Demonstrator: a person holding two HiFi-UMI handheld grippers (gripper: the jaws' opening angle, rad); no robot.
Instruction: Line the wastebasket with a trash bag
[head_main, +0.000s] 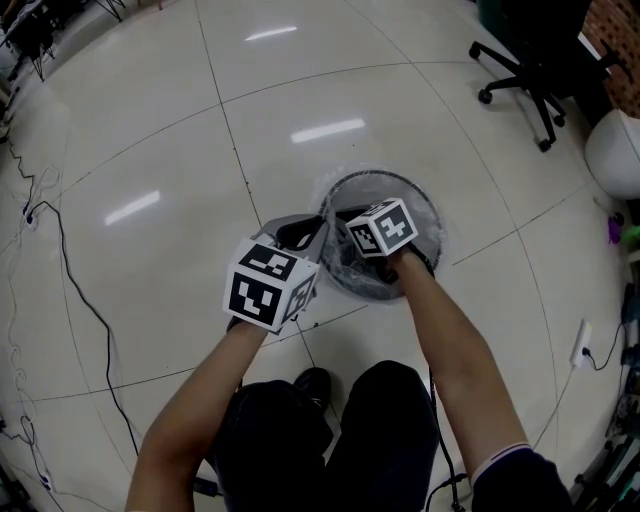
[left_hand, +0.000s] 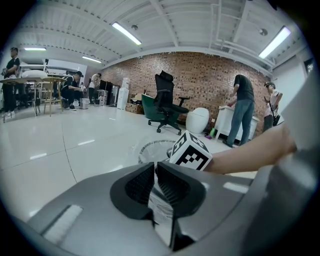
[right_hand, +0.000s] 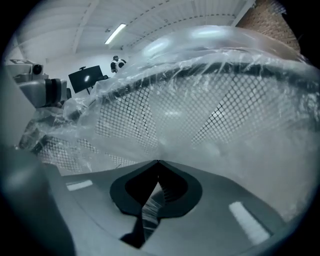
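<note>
wastebasket on floor, just ahead of me. clear trash bag draped over mesh rim. my left gripper and right gripper both pinched shut on bag film. likely risk: hard tug tears film on wire, or tips light wastebasket. count: one wastebasket, one trash bag, two grippers.

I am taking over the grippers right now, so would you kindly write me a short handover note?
Left gripper: shut, apparently pinching trash bag film, beside the wastebasket.
Right gripper: shut, film apparently pinched too, close against the mesh wall.
Done: bag is in the basket and looks draped over much of the rim.
To do: probably fold the near edge over, then let go.
</note>
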